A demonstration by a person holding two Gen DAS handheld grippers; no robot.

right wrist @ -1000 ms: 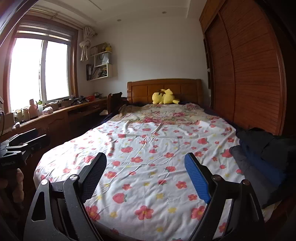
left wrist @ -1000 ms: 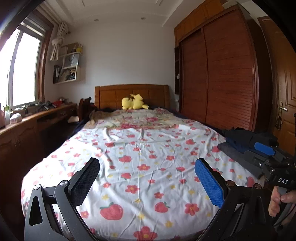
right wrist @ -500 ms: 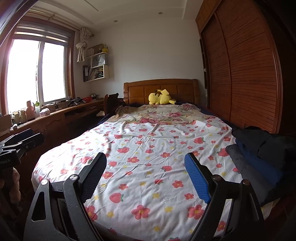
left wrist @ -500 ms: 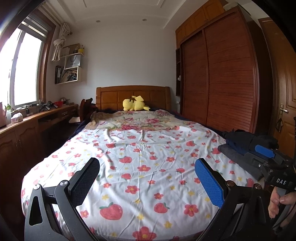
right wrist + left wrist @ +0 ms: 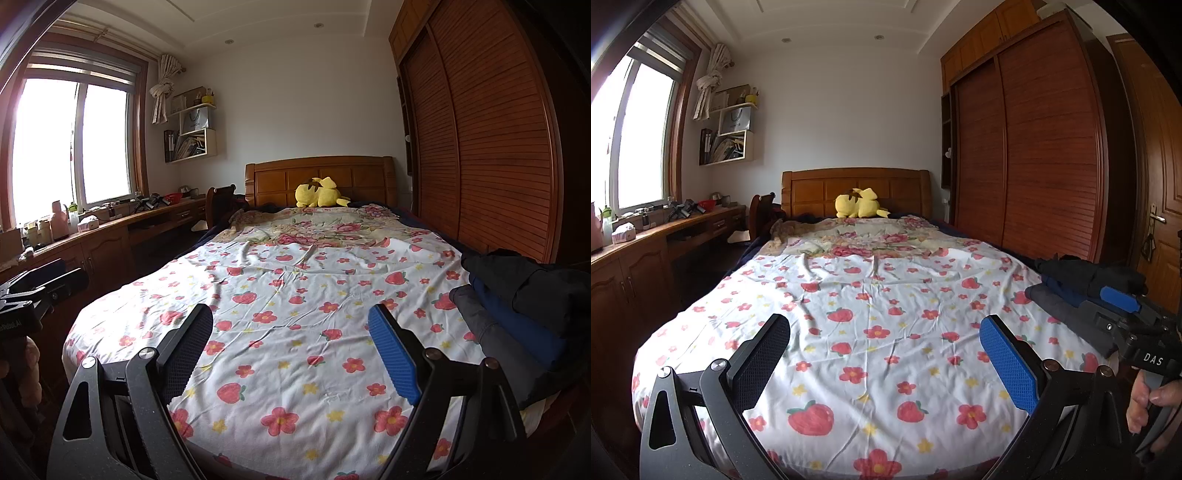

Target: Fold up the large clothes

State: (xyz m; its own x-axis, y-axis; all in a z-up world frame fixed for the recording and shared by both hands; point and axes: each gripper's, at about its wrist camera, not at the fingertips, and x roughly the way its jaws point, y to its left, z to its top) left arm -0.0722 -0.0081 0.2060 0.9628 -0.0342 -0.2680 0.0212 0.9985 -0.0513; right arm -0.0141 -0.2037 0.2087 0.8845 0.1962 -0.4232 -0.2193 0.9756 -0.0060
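A pile of dark clothes, black, navy and grey, lies on the right edge of the bed in the right wrist view (image 5: 517, 306) and in the left wrist view (image 5: 1067, 288). My left gripper (image 5: 882, 343) is open and empty, held over the foot of the bed. My right gripper (image 5: 290, 332) is open and empty, also over the foot of the bed, left of the pile. The right gripper's body shows at the right of the left wrist view (image 5: 1130, 325), in front of the pile. The left gripper's body shows at the left edge of the right wrist view (image 5: 33, 295).
The bed carries a white sheet with red strawberries and flowers (image 5: 871, 325). A yellow plush toy (image 5: 858, 207) lies by the wooden headboard. A long wooden desk with clutter (image 5: 92, 236) runs along the left under the window. A tall wooden wardrobe (image 5: 1034, 147) stands on the right.
Both grippers have tilted up and drawn back a little, so the bed sits lower in both views. Both stay open and empty.
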